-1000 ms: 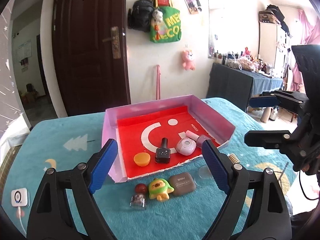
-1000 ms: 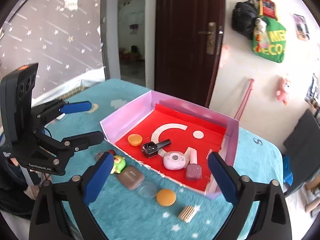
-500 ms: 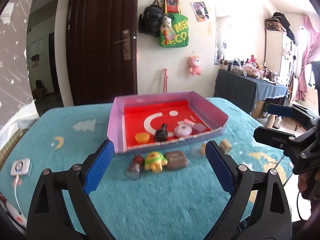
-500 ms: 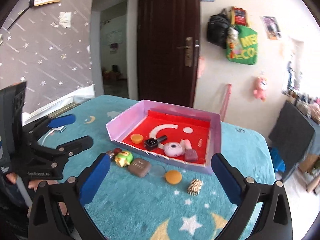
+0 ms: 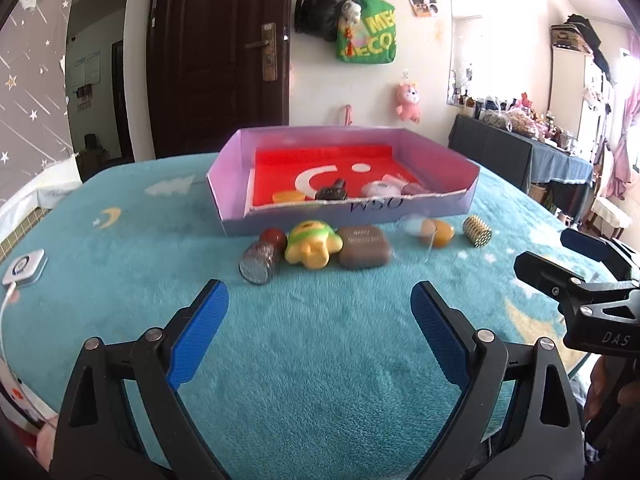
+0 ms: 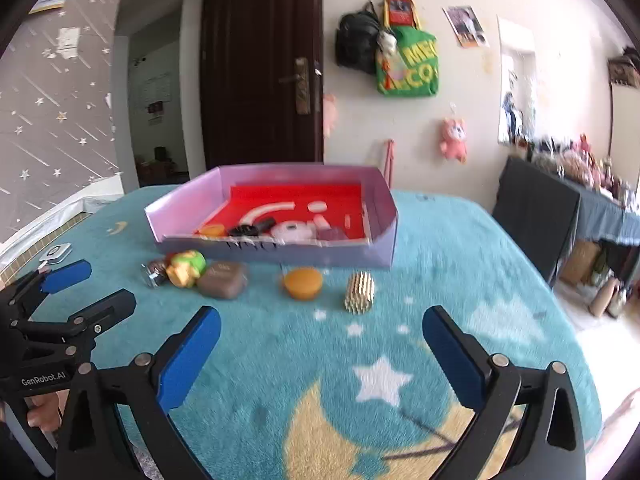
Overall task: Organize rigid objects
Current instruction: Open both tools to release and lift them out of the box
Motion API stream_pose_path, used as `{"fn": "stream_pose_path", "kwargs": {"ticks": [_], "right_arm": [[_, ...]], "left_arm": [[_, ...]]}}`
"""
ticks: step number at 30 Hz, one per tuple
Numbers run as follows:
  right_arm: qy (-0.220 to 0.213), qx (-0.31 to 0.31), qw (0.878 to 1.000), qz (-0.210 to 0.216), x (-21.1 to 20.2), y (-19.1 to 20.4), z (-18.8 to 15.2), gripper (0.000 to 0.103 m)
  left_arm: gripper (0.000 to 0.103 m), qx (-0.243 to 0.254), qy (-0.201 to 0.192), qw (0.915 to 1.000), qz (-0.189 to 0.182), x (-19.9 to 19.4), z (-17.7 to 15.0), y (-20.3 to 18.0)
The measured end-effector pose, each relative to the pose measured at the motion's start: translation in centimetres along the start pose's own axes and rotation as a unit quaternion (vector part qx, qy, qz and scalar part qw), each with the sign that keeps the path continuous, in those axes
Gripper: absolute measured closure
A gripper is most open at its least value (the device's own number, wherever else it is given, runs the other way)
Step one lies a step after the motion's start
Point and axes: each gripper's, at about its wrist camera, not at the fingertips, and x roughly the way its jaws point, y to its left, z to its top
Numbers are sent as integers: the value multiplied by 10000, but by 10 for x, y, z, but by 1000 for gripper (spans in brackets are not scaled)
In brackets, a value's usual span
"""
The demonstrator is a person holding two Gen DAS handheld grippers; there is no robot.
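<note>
While both tools hover low over the teal blanket-covered worktop [image 5: 320, 360], the left hand-held gripper [image 5: 320, 320] stands released, its blue pads spread wide with nothing but plush cloth between them, and the right hand-held gripper [image 6: 320, 344] is likewise spread wide and holds nothing. From the left wrist view the right tool shows at the right edge; from the right wrist view the left tool shows at the lower left, with a person's fingers [image 6: 44, 412] wrapped around its handle.

Beyond the pads, a row of small things lies on the cloth just in front of the box. From left to right: a small jar on its side [image 5: 260, 262] with a dark red round piece [image 5: 273, 236] touching it, a yellow and green toy [image 5: 314, 242], a brown rounded case [image 5: 364, 246], a clear disc [image 5: 414, 226] that is hard to make out, an orange round piece [image 6: 303, 282], and a gold ribbed cylinder [image 6: 360, 292] furthest right. The toy and the brown case sit close together; the orange piece and the cylinder lie apart from them.

Behind the row stands a shallow lilac box [image 5: 232, 184] with a red floor. Along its near wall inside lie an orange lid [image 5: 287, 197], a black bottle on its side [image 5: 332, 192], a pale pink round case [image 5: 380, 189] and a mauve item [image 5: 414, 189]

A white device with a cable [image 5: 24, 266] rests at the worktop's left edge. Farther off are a dark door [image 5: 220, 56] and a green bag [image 5: 366, 32] hung on the wall
</note>
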Motion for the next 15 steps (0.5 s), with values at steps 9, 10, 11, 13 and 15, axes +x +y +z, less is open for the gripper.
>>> {"fn": "stream_pose_path", "kwargs": {"ticks": [9, 10, 11, 13, 15], "right_arm": [[245, 178, 9994, -165, 20, -6, -28, 0], [278, 197, 9993, -178, 22, -7, -31, 0], [301, 203, 9992, -190, 23, -6, -33, 0], [298, 197, 9991, -234, 24, -6, -37, 0], [319, 136, 9990, -281, 26, -4, -40, 0]], "left_arm": [[10, -2, 125, 9999, 36, 18, -15, -3], [10, -12, 144, 9999, 27, 19, -16, -3], [10, -20, 165, 9999, 19, 20, -17, -3], [10, -33, 185, 9998, 30, 22, -20, -2], [10, -43, 205, 9998, 36, 23, -23, -2]]}}
